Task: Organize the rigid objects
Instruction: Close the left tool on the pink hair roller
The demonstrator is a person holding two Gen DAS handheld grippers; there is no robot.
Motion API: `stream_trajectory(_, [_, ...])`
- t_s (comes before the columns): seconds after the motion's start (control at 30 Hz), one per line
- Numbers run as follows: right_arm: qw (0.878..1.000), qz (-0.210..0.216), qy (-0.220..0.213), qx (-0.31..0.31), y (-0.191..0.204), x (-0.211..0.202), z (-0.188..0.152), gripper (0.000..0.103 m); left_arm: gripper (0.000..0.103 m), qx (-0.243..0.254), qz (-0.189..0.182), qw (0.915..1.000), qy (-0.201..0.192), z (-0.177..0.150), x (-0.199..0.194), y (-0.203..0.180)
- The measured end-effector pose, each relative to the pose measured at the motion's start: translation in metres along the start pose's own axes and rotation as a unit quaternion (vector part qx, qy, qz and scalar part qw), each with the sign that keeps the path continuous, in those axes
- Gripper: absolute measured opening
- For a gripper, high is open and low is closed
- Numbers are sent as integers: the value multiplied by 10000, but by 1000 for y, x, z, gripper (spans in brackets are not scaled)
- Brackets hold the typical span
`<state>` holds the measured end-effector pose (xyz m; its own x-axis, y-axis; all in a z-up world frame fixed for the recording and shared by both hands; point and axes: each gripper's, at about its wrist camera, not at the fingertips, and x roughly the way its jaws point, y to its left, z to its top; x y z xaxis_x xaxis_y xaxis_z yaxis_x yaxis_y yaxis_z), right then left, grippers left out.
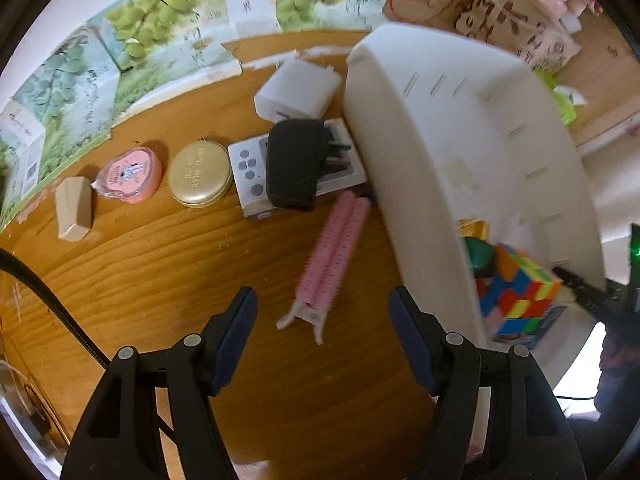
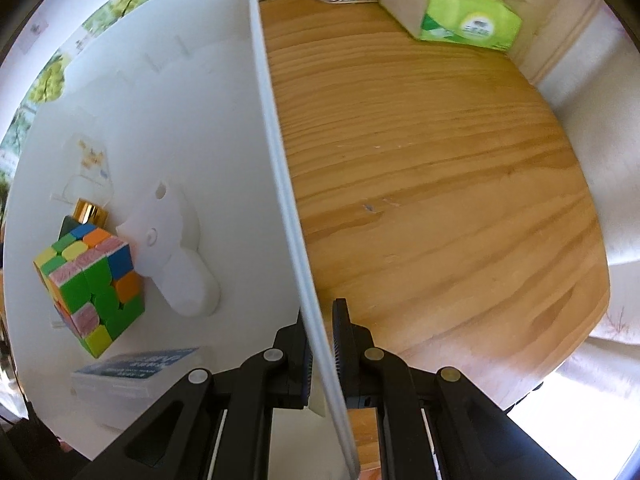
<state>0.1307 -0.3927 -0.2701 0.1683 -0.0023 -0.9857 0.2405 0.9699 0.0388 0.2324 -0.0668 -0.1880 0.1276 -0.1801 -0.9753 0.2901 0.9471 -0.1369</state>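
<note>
Left wrist view: left gripper (image 1: 323,332) has its jaws spread wide with nothing between the pads, pointing steeply down at the wood table (image 1: 160,280). Pink hair clip (image 1: 332,256) lies on the table just ahead of the fingertips, white handles toward the camera, not touched. Beyond it a black charger (image 1: 294,164) sits on top of a grey-white box (image 1: 250,176). Left of that, in a row: gold tin (image 1: 200,174), pink heart case (image 1: 130,176), beige block (image 1: 74,208). White adapter (image 1: 296,90) sits behind the box. White bin (image 1: 460,140) stands right of the clip, its outer wall close to the right finger.

Right wrist view: right gripper (image 2: 322,348) is clamped on the bin's rim (image 2: 280,184), 1 pad inside the wall, 1 outside, pointing straight down. Inside the bin: cube (image 2: 92,284), a white plastic piece (image 2: 172,252) touching it, a gold-capped item (image 2: 90,212) behind the cube, and a blue-labelled box (image 2: 132,372) near the fingers. Outside the wall the table is bare wood up to a green tissue pack (image 2: 460,8) at the far edge.
</note>
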Motion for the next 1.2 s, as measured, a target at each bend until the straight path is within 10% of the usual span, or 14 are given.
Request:
stream_trajectory(0.2, [9998, -21, -90, 198, -11, -5, -14, 10, 70, 186, 89, 9994, 261, 4, 25, 3])
stream_trajectory(0.53, [9996, -50, -83, 255, -20, -1, -16, 11, 37, 372, -53, 9985, 408, 11, 45, -2])
stream_trajectory(1.2, [9994, -5, 193, -292, 12, -7, 8, 11, 28, -404, -93, 9985, 348, 17, 12, -11])
